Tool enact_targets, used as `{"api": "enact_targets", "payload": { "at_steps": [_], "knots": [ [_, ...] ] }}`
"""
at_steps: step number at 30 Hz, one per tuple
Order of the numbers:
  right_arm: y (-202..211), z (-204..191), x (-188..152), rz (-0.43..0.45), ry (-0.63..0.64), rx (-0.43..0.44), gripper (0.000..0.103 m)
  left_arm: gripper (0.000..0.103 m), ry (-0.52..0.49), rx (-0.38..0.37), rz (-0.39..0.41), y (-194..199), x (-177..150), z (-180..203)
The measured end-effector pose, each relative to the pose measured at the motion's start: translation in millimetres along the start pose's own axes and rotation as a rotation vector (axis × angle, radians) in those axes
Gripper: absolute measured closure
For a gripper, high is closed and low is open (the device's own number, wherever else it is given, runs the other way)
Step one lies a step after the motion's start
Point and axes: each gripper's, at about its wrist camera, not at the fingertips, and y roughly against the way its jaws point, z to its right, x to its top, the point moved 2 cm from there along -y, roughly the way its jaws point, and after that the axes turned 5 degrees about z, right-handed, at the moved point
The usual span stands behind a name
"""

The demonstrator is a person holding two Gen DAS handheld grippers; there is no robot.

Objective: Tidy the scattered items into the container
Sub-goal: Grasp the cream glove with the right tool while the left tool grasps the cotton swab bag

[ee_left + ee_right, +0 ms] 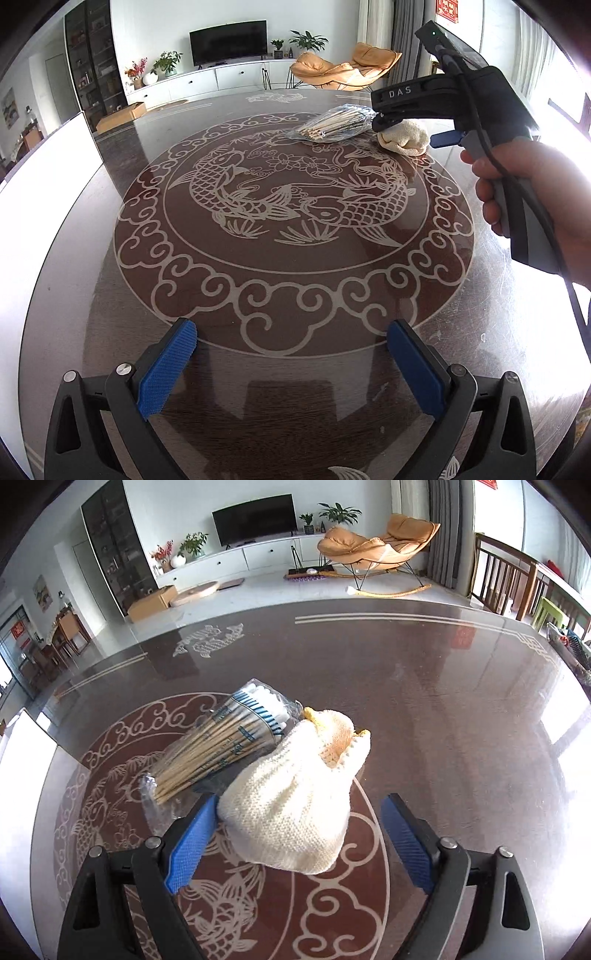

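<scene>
"DAS" on right gripper (299, 830), jaws apart around knit cloth (291, 805); left gripper (291, 365) agape, empty.

1. A home living room: a flat television (228, 41) stands on a long white cabinet (221, 79).
2. An orange lounge chair (376, 544) on a wire rocker frame sits near grey curtains (441, 528).
3. Potted plants (168, 62) and a dark glass-fronted shelf unit (118, 550) line the wall.
4. A glass-topped table (280, 206) carries a 2-fish carp design.
</scene>
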Motion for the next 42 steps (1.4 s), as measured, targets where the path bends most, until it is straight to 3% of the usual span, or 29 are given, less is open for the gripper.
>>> {"api": "enact_targets", "payload": {
  "at_steps": [1,2,7,10,13,19,24,28,30,32,34,35,39,42],
  "knots": [
    [0.6,1.8,-2.5,0.002,0.013,0.004,0.055,0.0,0.0,0.0,0.0,0.1,0.1,0.2],
    [3.1,4.6,-6.4,0.007,0.032,-0.005,0.062,0.0,0.0,0.0,0.0,0.1,0.2,0.1],
    [33.0,34.6,-44.5,0.039,0.128,0.031,0.062,0.0,0.007,0.014,-0.001,1.8,-0.5,2.7],
    [60.4,56.0,-77.3,0.054,0.153,0.034,0.061,0.0,-0.048,-0.067,-0.044,-0.9,10.2,5.4],
    [77.9,79.4,-98.6,0.067,0.115,0.057,0.06,0.0,-0.102,-0.209,-0.015,-7.3,51.8,7.1],
    [91.2,92.4,-117.1,0.092,0.058,0.086,0.059,0.0,-0.247,-0.252,0.028,-50.5,174.8,30.2],
    [93.4,92.5,-116.2,0.09,0.054,0.09,0.059,0.0,-0.299,-0.316,-0.055,-116.1,226.6,62.5],
    [93.4,93.2,-114.0,0.09,0.048,0.097,0.059,0.0,-0.353,-0.255,-0.102,-156.2,228.1,83.3],
    [93.9,94.1,-114.0,0.09,0.04,0.106,0.059,0.003,-0.368,-0.265,-0.13,-168.6,223.4,89.1],
    [94.6,94.6,-115.1,0.091,0.037,0.109,0.059,0.036,-0.353,-0.261,-0.115,-169.4,221.3,90.6],
    [95.0,95.4,-115.4,0.09,0.04,0.106,0.059,0.053,-0.302,-0.219,-0.099,-167.7,224.1,86.9],
    [95.8,95.9,-114.5,0.09,0.04,0.106,0.059,0.056,-0.288,-0.202,-0.091,-167.2,223.6,85.0],
    [97.6,95.5,-113.0,0.09,0.038,0.109,0.059,0.059,-0.242,-0.156,-0.06,-147.9,202.9,72.0],
    [98.4,92.6,-111.3,0.091,0.047,0.106,0.059,0.059,-0.195,-0.137,-0.034,-113.9,164.7,49.8]
  ]
}}
